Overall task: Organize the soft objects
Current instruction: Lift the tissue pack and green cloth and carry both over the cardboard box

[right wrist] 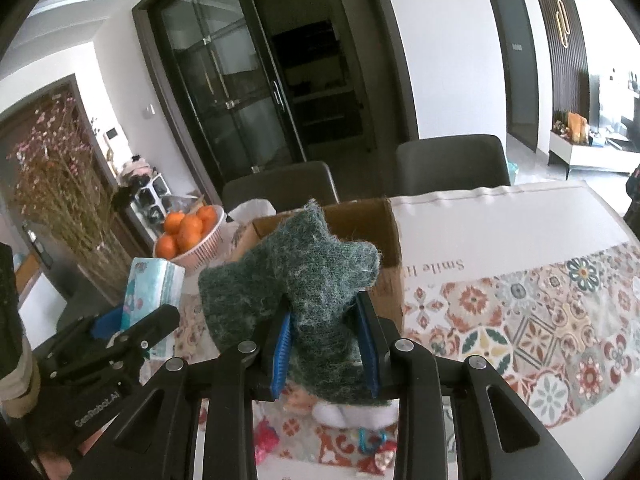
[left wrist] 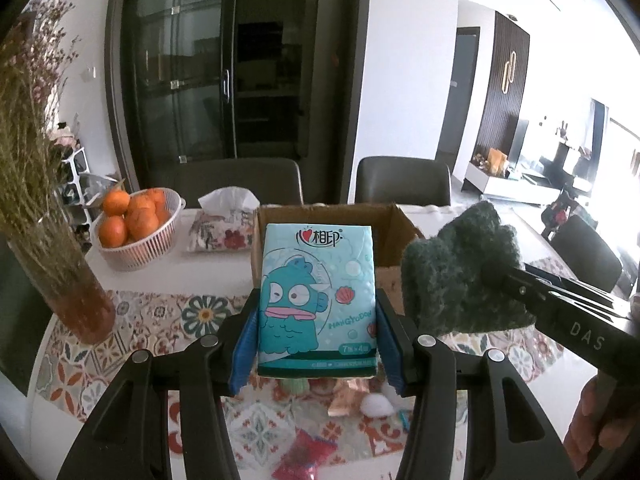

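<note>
My left gripper is shut on a teal tissue pack with a cartoon fish, held upright above the table in front of an open cardboard box. My right gripper is shut on a dark green knitted glove, held up just before the same box. The glove also shows at the right of the left wrist view. The tissue pack shows at the left of the right wrist view.
A pink basket of oranges, a floral tissue box and a vase of dried flowers stand at the back left. Small packets and soft items lie on the patterned cloth below the grippers. Two chairs stand behind the table.
</note>
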The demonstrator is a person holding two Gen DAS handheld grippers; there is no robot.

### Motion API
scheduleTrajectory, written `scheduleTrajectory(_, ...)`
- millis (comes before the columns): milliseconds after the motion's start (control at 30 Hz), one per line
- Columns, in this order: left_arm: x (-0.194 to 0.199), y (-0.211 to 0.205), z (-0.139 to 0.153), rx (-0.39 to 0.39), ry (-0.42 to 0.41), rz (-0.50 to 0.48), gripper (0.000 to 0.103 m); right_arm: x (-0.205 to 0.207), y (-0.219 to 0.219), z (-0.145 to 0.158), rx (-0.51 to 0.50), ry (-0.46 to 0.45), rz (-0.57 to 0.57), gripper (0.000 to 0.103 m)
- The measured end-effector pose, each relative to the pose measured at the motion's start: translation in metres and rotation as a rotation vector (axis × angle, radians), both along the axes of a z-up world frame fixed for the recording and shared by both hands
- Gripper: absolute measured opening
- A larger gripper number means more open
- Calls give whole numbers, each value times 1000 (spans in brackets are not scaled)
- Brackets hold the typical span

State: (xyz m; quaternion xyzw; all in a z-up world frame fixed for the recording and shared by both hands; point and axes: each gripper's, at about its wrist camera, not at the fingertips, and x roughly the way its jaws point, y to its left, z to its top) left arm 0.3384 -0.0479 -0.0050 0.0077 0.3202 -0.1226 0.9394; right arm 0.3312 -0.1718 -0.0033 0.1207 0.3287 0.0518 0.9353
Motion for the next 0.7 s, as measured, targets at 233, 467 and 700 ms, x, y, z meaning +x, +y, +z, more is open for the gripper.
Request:
scheduleTrajectory(233,34,-5,6,7,-10,-20,52,31,-6,9,6,-9,-6,31)
scheduleTrajectory(467,70,-7,7,2,4,-41,51,66,-5,18,-10,-11,2,31)
scheduleTrajectory(700,104,-11,2,6,46,-63,51,102,-5,16,-17,27,12,31)
